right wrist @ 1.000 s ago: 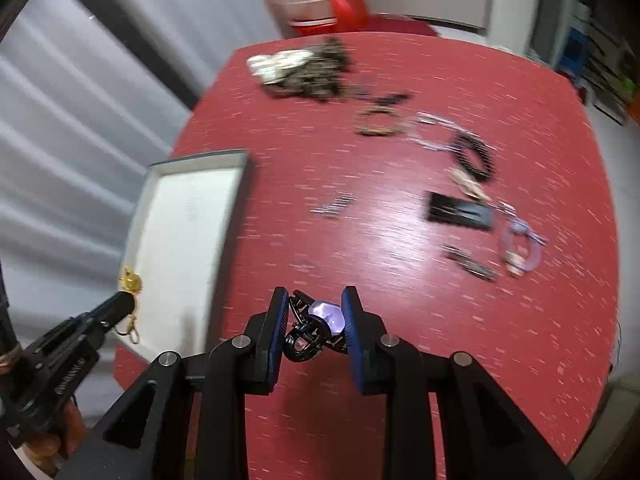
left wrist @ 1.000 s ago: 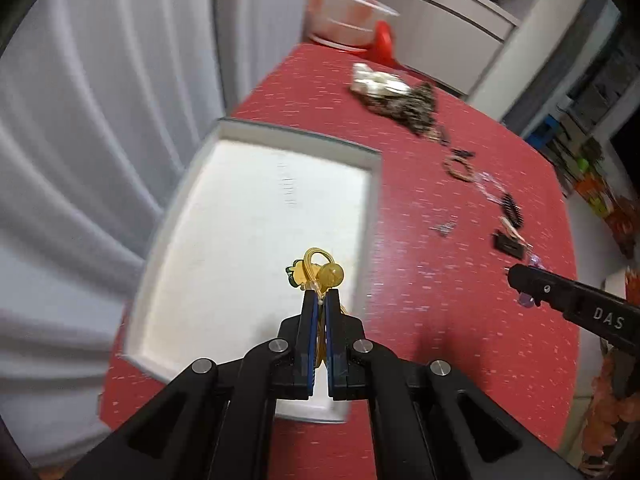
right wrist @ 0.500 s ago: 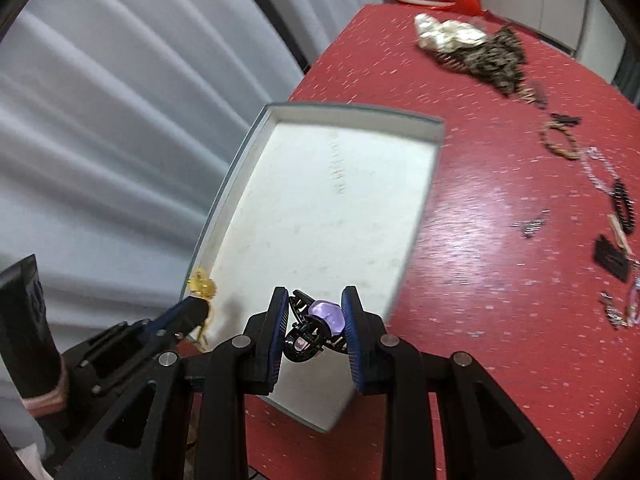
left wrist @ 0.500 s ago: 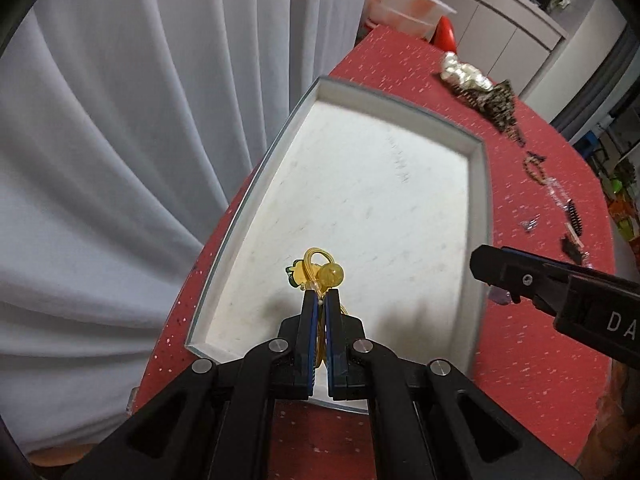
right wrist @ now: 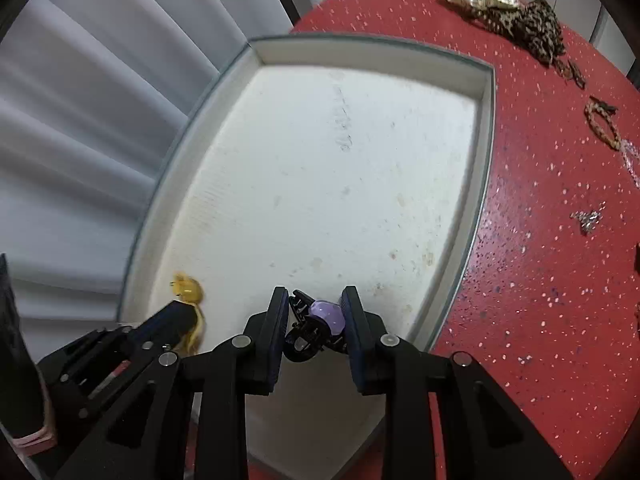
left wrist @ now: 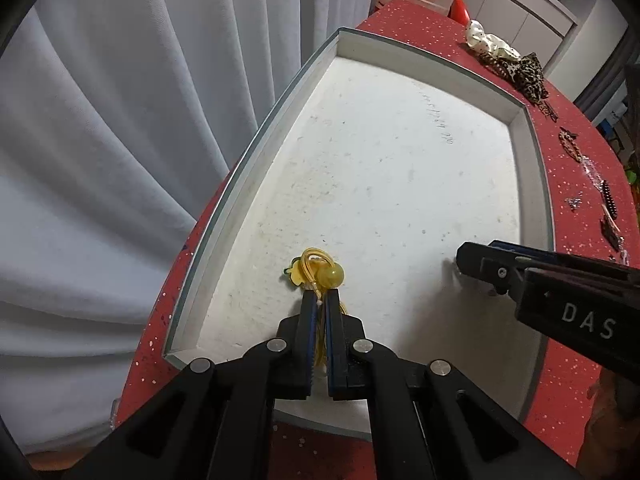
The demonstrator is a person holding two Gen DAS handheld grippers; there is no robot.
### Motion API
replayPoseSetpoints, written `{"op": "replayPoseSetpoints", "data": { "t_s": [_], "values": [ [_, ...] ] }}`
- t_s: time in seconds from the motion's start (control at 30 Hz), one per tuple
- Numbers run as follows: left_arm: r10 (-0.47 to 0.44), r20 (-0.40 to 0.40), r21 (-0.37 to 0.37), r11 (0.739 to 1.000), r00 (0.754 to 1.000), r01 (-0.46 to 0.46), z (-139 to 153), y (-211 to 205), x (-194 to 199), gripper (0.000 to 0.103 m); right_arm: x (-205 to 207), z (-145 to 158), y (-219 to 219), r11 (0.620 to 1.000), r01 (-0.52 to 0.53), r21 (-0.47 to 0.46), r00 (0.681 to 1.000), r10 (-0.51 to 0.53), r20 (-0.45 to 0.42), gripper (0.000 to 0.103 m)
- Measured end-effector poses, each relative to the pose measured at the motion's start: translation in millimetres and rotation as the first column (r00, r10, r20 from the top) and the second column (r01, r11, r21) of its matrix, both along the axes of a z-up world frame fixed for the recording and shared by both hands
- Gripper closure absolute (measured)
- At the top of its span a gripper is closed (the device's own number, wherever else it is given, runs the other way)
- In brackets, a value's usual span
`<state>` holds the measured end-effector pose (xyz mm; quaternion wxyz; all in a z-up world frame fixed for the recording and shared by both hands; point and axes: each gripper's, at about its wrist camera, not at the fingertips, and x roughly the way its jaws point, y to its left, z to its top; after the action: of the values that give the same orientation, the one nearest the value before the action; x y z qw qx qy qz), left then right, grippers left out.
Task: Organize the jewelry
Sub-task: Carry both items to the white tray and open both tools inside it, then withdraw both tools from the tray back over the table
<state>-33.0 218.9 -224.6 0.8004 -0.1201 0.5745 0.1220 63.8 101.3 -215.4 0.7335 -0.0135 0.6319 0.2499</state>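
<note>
1. Your left gripper (left wrist: 319,300) is clenched on a yellow hair tie (left wrist: 318,270); its bead and loop stick out just past the fingertips, over the white floor of the tray (left wrist: 532,184), and the rest of the band runs back between the jaws, mostly hidden.
2. Whether the yellow hair tie touches the tray floor you cannot tell from either view.
3. Your right gripper (right wrist: 316,308) is grasping a black hair clip (right wrist: 306,336) with a purple bead, pinched between both pads; its lower part is hidden behind the fingers.
4. In the left view, the right gripper comes in from the right side and is cut off by the frame; the clip it holds is hidden there.
5. In the right view, the left gripper (right wrist: 182,308) sits down to the left, near the tray's near-left corner, with the yellow hair tie (right wrist: 187,290) blurred at its tip.
6. Beyond and right of the right gripper, on the red table (right wrist: 540,280), lie a braided bracelet (right wrist: 602,124), a small silver piece (right wrist: 586,219) too small to identify, and a heap of patterned scrunchies (right wrist: 520,12).
7. Items at the far right edge are cut off and unreadable.
8. Left of both grippers hangs a pale curtain (left wrist: 120,120).
</note>
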Motion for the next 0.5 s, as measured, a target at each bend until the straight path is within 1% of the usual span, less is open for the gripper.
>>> {"op": "replayPoseSetpoints", "data": {
  "t_s": [0.17, 0.33, 0.37, 0.4, 0.43, 0.47, 0.5],
  "values": [
    [-0.017, -0.003, 0.043, 0.999, 1.0, 0.017, -4, -6, 0, 0.099, -5, -1, 1, 1.0, -0.022, 0.001, 0.999, 0.022, 0.029, 0.073],
    [0.002, -0.01, 0.029, 1.0, 1.0, -0.001, -5, -2, 1, 0.098, 0, -4, -2, 1.0, -0.007, 0.026, 1.0, 0.007, -0.004, 0.072],
    [0.001, -0.008, 0.033, 0.999, 1.0, -0.001, -5, -2, 1, 0.095, 2, -5, -2, 0.999, -0.002, 0.037, 1.0, 0.003, -0.017, 0.069],
    [0.004, -0.013, 0.038, 0.999, 1.0, -0.004, -5, -1, 2, 0.065, 5, -3, -2, 0.999, 0.002, 0.042, 1.0, -0.001, -0.023, 0.064],
    [0.011, -0.011, 0.046, 0.999, 1.0, -0.01, -4, -1, 1, 0.024, 6, -2, -2, 0.999, 0.008, 0.04, 1.0, -0.008, -0.023, 0.061],
    [0.024, 0.006, 0.062, 0.998, 1.0, -0.025, -1, 0, -1, 0.013, 7, -1, -3, 0.999, 0.014, 0.041, 1.0, -0.013, -0.018, 0.057],
    [0.035, 0.034, 0.078, 0.996, 0.999, -0.038, 4, 1, -2, 0.011, 8, 2, -5, 0.999, 0.019, 0.048, 1.0, -0.018, -0.015, 0.055]
  ]
}}
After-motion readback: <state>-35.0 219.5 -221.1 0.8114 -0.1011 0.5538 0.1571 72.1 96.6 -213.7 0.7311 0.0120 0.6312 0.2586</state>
